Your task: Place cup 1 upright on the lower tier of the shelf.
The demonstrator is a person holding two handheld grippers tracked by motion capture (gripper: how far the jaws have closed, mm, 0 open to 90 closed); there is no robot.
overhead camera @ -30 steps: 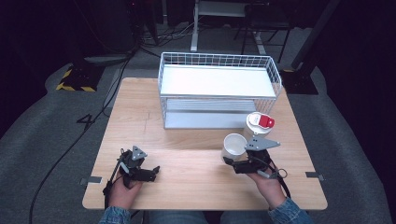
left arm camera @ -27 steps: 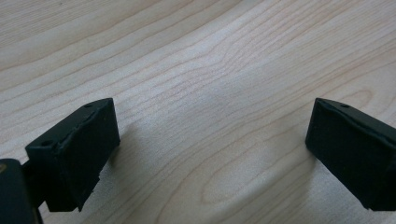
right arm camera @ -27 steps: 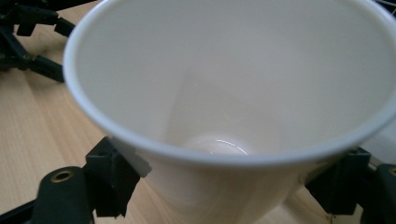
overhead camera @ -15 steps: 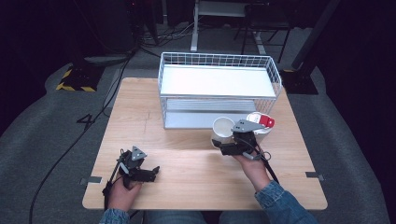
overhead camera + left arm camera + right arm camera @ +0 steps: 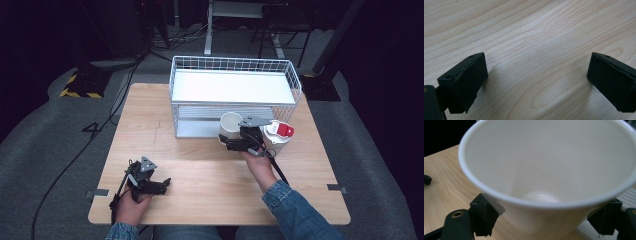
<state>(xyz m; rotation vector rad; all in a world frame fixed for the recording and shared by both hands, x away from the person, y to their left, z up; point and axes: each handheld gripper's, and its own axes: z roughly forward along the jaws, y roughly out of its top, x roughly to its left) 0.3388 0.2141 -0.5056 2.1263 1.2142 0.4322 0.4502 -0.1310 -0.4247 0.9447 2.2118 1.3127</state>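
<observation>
My right gripper is shut on a white paper cup, held above the table just in front of the white wire basket shelf. In the right gripper view the empty cup sits between the two black jaws, mouth toward the camera. A white container with a red lid stands just right of that gripper. My left gripper rests low at the table's near left. Its jaws stand wide apart over bare wood, with nothing between them.
The wooden table has open surface across its left half and front. The wire basket shelf has an upper white tray and a lower level. Beyond the table lie dark floor, cables and a desk frame.
My right gripper carried the white cup left and away from the person, up to the front of the wire shelf. The left gripper has stayed in place.
</observation>
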